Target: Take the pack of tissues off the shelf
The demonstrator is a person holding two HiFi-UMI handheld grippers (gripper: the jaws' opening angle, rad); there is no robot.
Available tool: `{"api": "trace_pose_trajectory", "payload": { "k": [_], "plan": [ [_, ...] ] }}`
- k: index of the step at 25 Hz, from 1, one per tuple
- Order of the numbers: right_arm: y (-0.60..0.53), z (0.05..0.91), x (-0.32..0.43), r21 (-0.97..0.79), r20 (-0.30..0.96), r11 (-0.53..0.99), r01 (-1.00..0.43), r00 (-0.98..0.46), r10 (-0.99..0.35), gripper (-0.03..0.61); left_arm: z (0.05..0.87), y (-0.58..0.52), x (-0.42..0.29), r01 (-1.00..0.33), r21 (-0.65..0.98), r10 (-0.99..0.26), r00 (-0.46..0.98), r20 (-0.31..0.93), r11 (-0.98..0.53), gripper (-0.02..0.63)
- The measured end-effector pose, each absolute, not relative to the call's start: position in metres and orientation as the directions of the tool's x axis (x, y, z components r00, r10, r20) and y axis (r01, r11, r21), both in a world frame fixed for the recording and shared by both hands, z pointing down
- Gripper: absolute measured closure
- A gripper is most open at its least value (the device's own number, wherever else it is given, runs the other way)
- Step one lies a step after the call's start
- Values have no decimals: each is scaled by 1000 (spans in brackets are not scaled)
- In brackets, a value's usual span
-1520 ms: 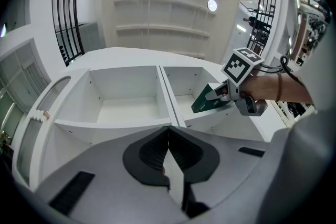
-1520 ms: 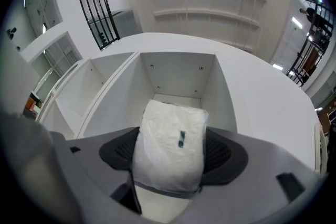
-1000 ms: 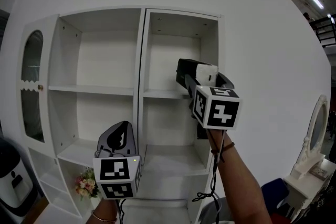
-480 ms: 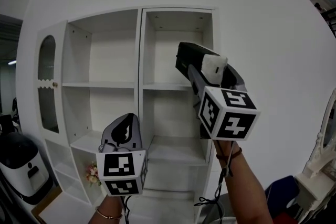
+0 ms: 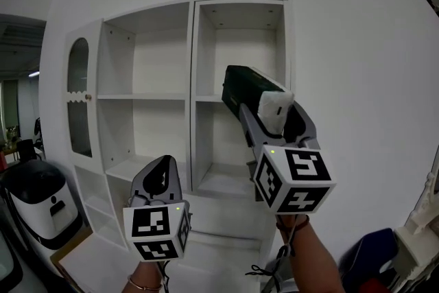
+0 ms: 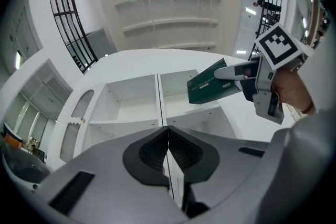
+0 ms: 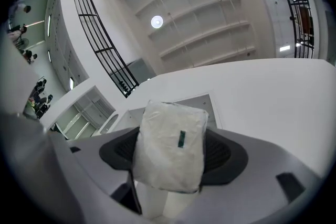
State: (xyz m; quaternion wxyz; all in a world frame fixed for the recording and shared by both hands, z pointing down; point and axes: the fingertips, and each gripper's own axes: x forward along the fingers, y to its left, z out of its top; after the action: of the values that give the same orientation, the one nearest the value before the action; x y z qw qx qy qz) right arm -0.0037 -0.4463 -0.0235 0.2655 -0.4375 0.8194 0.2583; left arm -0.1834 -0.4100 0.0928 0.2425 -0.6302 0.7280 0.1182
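Since the left gripper hangs low at the left with its fingers clenched on nothing, we would leave it idle, clear of the white shelf unit. The pack of tissues is already off the shelf, up in the air before the right-hand column, grasped in the fingers of the right gripper. We judge the carry wants a firm, steady hold and a slow lowering. The pack is a long dark green block with a crinkled white plastic end facing us.
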Motion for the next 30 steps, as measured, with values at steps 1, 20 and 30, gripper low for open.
{"api": "trace_pose_trajectory", "payload": {
  "k": [1,20,30],
  "plan": [
    [-446,-16,-5,190,-655,495,-848,-485,-580,236,101,-410,-184,-975,-128,-866,-95,-491,180,595],
    [-428,149,-43,223,-561,640,-735,-634,-533,236,232,-406,-205,-976,-67,-923,-173,-344,208,595],
    [-454,274,-67,157,-418,697,-699,-687,-595,235,329,-413,-228,-974,-27,-949,-212,-234,224,595]
  ]
}}
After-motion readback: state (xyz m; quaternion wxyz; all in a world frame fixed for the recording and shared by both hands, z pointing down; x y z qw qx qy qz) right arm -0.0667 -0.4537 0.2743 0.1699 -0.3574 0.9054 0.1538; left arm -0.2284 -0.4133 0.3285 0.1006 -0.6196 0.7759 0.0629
